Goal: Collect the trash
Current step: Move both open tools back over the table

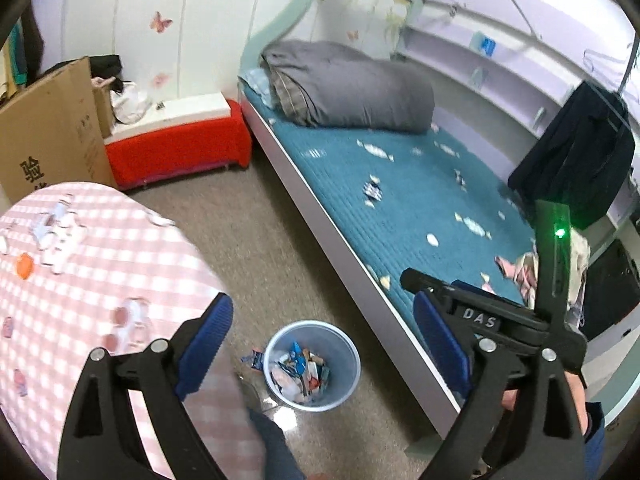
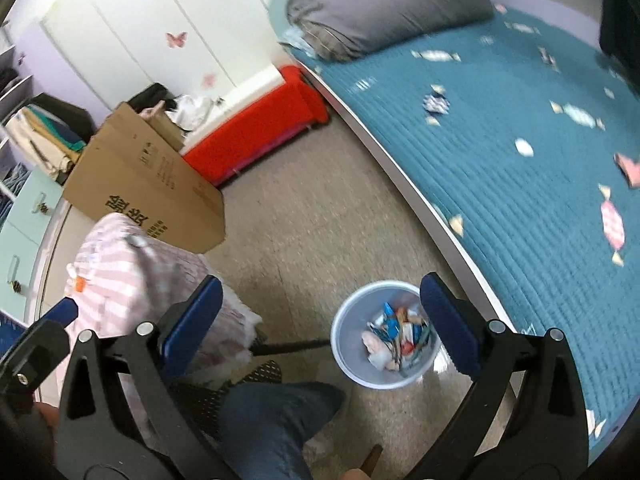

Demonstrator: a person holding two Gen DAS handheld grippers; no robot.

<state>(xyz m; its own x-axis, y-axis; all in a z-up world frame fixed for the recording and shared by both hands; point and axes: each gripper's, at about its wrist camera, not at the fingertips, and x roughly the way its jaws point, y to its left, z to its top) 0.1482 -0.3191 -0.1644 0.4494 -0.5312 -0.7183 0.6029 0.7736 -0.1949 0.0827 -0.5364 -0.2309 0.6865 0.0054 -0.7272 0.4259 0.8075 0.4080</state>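
Bin [image 1: 346, 368] between table [image 1: 100, 248] and bed [image 1: 400, 200]; grippers [image 2: 322, 320] spread.

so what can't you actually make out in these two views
- Pale blue plastic trash bin: right wrist view, contents too small and jumbled to identify; the right gripper finger covers its rim edge.
- Small wrapper on the floor: left wrist view, too small to read.
- Pink checked tablecloth: left wrist view, items on it blurred; the left gripper hides its near edge.

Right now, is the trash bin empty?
No, the pale blue trash bin on the floor already holds a pile of crumpled wrappers.
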